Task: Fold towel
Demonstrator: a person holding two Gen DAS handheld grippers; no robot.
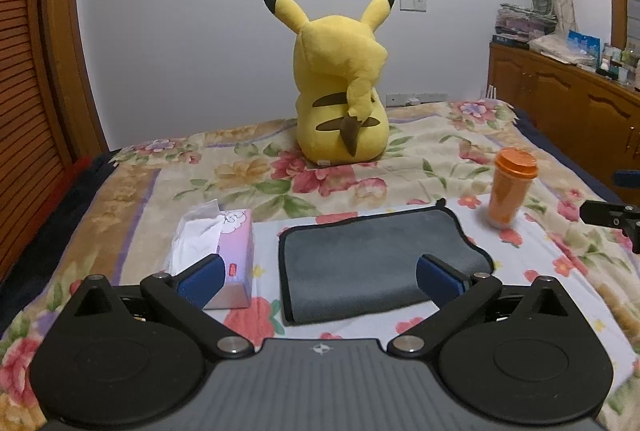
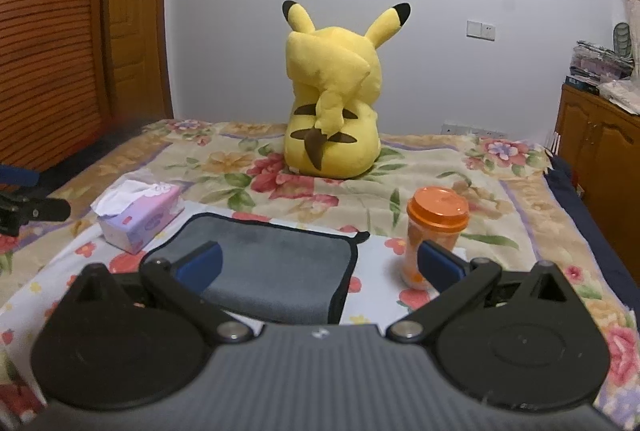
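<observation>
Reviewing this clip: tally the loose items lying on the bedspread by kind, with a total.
Grey towel: 1
Tissue box: 1
Orange lidded cup: 1
Yellow plush toy: 1
Total: 4

The folded towel (image 1: 376, 263) lies on the bedspread (image 1: 280, 187) near the bed's near edge. The tissue box (image 1: 224, 243) sits just left of it, the lidded cup (image 1: 510, 191) stands to its right, apart. The Pikachu plush (image 1: 340, 91) sits farther back, facing the far wall. A cabinet (image 1: 560, 99) stands far right, seemingly beside the bed.
</observation>
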